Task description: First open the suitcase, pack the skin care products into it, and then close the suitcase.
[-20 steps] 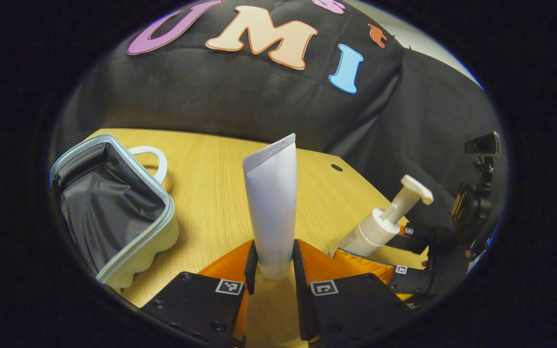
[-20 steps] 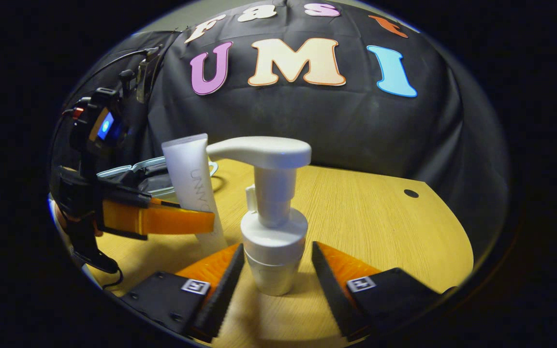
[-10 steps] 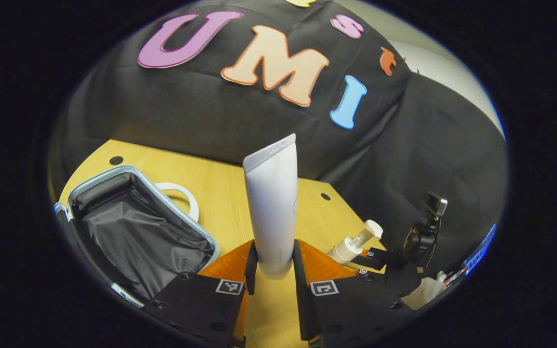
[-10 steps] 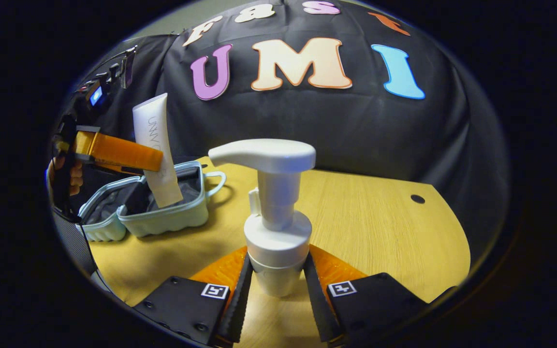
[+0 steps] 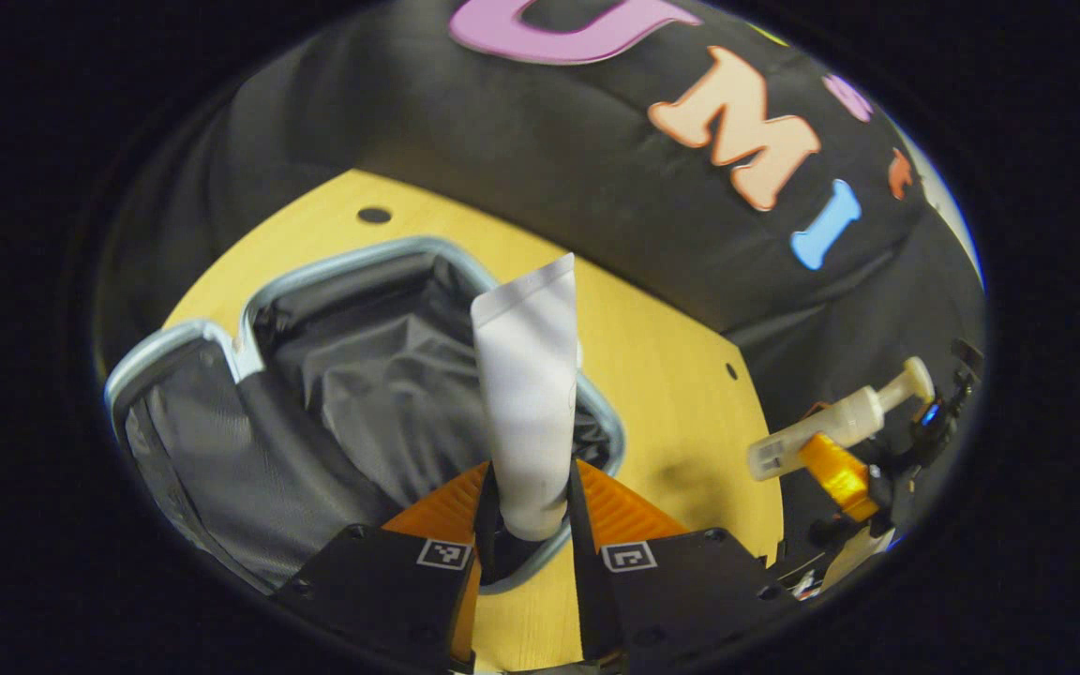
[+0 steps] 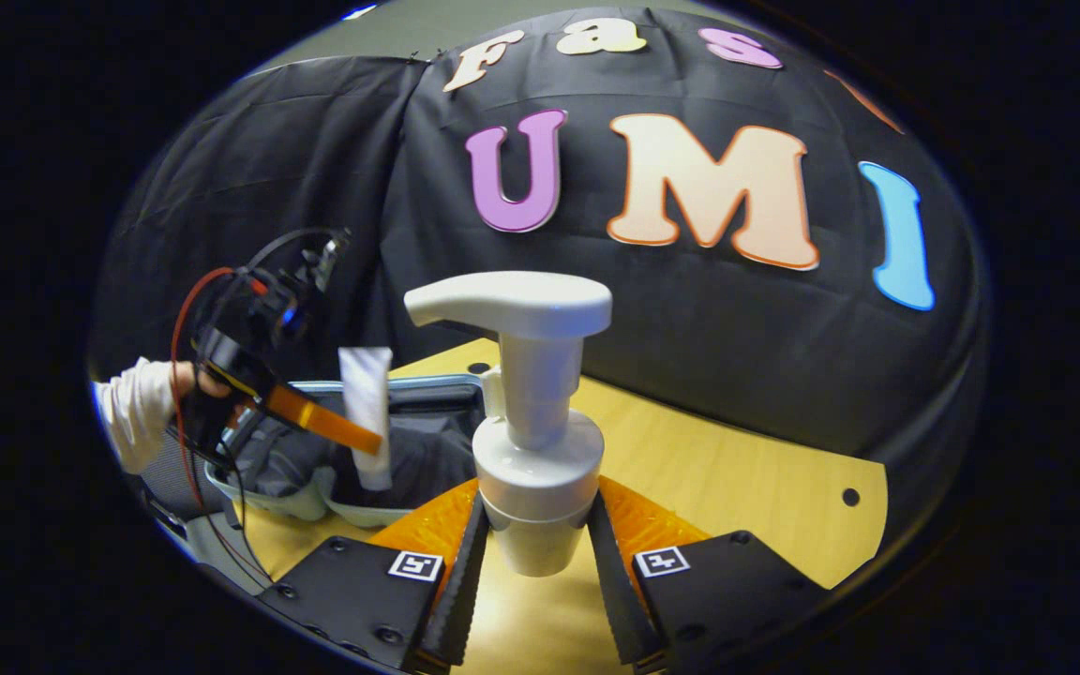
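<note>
Suitcase (image 5: 221, 441) lies open beneath the left tool (image 5: 526, 525), clamped on a white tube (image 5: 526, 394); right tool (image 6: 531, 562) grips a pump bottle (image 6: 526, 441). Packing and closing remain.

Suitcase (image 5: 221, 441): lies open on the table (image 5: 681, 412), toward the table's left part in the right gripper view.
Tube (image 5: 526, 394): upright between the left gripper's (image 5: 528, 525) fingers, above the open suitcase.
Pump bottle (image 6: 531, 422): upright between the right gripper's (image 6: 531, 562) fingers, above the table, to the right of the suitcase.
Booth wall (image 6: 690, 309): behind the table.
Hand (image 6: 142, 412): at the left gripper's rear, left of the suitcase in the right gripper view.
</note>
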Motion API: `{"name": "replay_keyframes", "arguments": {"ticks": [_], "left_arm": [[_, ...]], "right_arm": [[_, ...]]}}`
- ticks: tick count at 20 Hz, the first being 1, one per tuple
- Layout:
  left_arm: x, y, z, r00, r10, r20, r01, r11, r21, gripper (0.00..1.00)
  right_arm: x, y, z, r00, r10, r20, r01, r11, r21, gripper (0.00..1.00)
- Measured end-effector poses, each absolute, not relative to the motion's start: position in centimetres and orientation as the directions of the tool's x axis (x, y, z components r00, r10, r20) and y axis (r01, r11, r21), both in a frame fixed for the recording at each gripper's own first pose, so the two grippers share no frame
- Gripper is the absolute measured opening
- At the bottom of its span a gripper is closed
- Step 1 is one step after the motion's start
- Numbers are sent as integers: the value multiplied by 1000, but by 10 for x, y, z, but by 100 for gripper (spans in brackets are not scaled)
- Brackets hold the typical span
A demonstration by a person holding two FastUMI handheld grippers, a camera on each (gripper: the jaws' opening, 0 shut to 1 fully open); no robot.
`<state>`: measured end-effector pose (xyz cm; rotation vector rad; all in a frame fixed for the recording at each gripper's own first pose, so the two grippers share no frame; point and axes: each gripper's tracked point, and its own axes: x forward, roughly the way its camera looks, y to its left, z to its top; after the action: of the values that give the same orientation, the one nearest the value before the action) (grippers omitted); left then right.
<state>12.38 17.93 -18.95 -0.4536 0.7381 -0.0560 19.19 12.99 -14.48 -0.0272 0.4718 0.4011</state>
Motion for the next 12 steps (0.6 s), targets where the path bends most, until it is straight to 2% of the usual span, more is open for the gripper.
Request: {"name": "replay_keyframes", "arguments": {"ticks": [1, 3, 4, 7, 8, 9, 10, 11, 12], "left_arm": [[125, 185, -200, 725, -203, -658, -131, 897, -422, 33], [122, 191, -218, 687, -209, -695, -171, 884, -435, 33], [122, 193, -225, 674, -214, -707, -189, 875, -445, 37], [126, 194, -221, 682, -225, -696, -203, 856, -476, 40], [128, 194, -218, 690, -227, -687, -209, 846, -490, 43], [128, 193, -213, 702, -225, -676, -216, 836, -504, 52], [127, 195, -208, 714, -209, -669, -224, 836, -500, 56], [123, 200, -201, 724, -183, -665, -231, 844, -483, 66], [118, 203, -194, 742, -161, -651, -227, 853, -470, 70]], "right_arm": [[201, 145, -148, 796, 387, -465, -405, 912, 66, 60], [215, 179, -156, 746, 426, -512, -449, 890, 86, 59], [222, 197, -161, 725, 449, -522, -466, 878, 108, 60], [239, 242, -193, 636, 485, -601, -499, 852, 159, 59], [245, 251, -211, 611, 476, -632, -507, 849, 150, 60], [246, 259, -229, 581, 465, -668, -512, 847, 144, 60], [249, 266, -248, 554, 455, -697, -514, 846, 143, 60], [253, 273, -264, 530, 445, -722, -513, 846, 145, 60], [253, 273, -273, 508, 436, -743, -511, 847, 148, 60]]}}
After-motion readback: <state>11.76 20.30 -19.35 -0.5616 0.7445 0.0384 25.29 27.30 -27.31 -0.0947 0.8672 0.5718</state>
